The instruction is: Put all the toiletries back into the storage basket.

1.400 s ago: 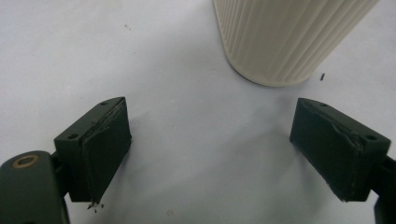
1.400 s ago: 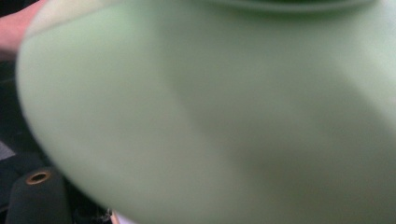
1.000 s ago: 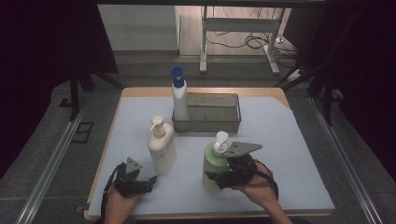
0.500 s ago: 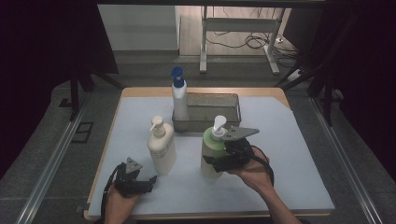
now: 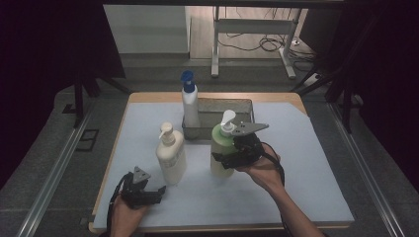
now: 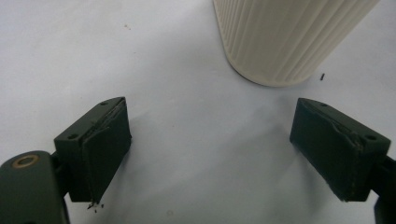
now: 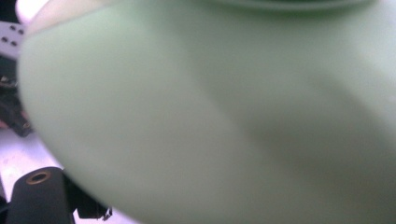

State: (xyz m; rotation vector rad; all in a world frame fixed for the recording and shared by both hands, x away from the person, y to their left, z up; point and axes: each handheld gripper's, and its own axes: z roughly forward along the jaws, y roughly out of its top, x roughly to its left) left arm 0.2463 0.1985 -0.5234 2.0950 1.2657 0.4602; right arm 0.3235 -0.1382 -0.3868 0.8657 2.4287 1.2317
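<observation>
A pale green pump bottle (image 5: 219,147) with a white pump hangs upright just in front of the metal basket (image 5: 243,104), and my right gripper (image 5: 226,159) is shut on its lower body. Close up in the right gripper view, the green bottle (image 7: 224,107) hides most of the jaws. My left gripper (image 5: 153,193) rests low at the table's front left, open, with nothing between its pads (image 6: 105,144). A ribbed cream pump bottle (image 5: 171,159) stands just beyond the left gripper, and its base (image 6: 285,37) is seen in the left gripper view.
A white bottle with a blue cap (image 5: 189,104) stands at the left end of the metal basket. A pale sheet (image 5: 311,168) covers the wooden table. Dark floor and a metal stand lie beyond the far edge.
My right gripper has carried the green bottle away from the person toward the basket and slightly upward. The left gripper and the cream bottle have stayed put.
</observation>
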